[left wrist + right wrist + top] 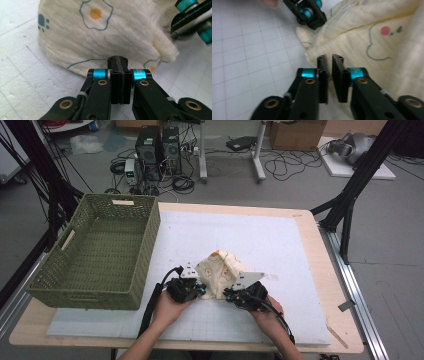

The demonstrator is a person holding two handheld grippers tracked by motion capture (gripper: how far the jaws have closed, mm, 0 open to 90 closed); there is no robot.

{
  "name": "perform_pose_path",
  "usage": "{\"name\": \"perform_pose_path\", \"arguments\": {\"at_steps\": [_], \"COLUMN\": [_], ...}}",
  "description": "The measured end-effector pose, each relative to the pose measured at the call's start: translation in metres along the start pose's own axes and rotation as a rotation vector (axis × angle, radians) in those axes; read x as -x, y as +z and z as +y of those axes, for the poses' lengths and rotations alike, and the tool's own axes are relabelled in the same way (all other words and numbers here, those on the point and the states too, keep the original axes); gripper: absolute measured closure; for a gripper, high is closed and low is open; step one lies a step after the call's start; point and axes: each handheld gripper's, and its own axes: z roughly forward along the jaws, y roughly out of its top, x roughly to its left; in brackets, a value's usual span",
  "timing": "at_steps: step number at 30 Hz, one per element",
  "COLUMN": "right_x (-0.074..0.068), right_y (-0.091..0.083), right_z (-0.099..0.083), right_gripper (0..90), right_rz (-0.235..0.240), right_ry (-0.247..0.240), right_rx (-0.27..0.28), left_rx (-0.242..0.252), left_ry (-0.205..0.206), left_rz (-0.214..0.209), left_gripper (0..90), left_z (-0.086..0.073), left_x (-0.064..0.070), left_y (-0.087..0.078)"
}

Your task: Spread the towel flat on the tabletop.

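Note:
A cream cloth (220, 270) printed with flowers and paw marks lies bunched in a peak on the white mat. My left gripper (200, 289) is at its near left edge. In the left gripper view its jaws (117, 60) are pressed together, tips against the cloth's (95, 40) lower hem, and I see no fabric between them. My right gripper (229, 295) is at the near right edge. In the right gripper view its jaws (328, 58) stand a narrow gap apart, just short of a fold of the cloth (362, 45), with nothing between them.
A green woven basket (145, 245) stands empty on the left of the table, its long side next to the mat (280, 245). The wooden table edge (340, 320) runs along the right. Each gripper appears in the other's view: the right gripper (192, 17) and the left gripper (309, 12).

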Motion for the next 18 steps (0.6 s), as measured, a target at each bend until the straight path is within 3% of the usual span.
{"name": "perform_pose_path", "arguments": {"at_steps": [8,10,12,14,16,18], "right_x": [0.011,0.009,0.000,-0.006,-0.012,-0.014], "right_y": [-0.024,-0.026,-0.022,-0.015,-0.006,0.002], "right_z": [-0.011,-0.009,-0.003,0.002,0.005,0.005], "right_gripper": [89.2,78.6,68.2,65.4,63.6,62.3], "right_rz": [-0.013,0.010,0.007,0.016,0.017,0.006], "right_ry": [0.031,0.054,0.048,0.039,0.034,0.028], "right_rx": [0.027,0.060,0.070,0.061,0.037,0.010], "left_rx": [0.044,0.058,0.073,0.073,0.046,0.011], "left_ry": [0.007,0.006,0.000,0.004,0.006,0.010], "left_rz": [0.000,-0.006,-0.029,-0.047,-0.057,-0.053], "left_gripper": [89.6,89.5,86.1,78.2,69.0,66.3], "left_z": [-0.002,-0.002,-0.002,-0.002,-0.002,-0.004], "left_x": [0.002,0.002,0.003,0.006,0.008,0.009], "left_y": [-0.027,-0.033,-0.035,-0.033,-0.028,-0.021]}}
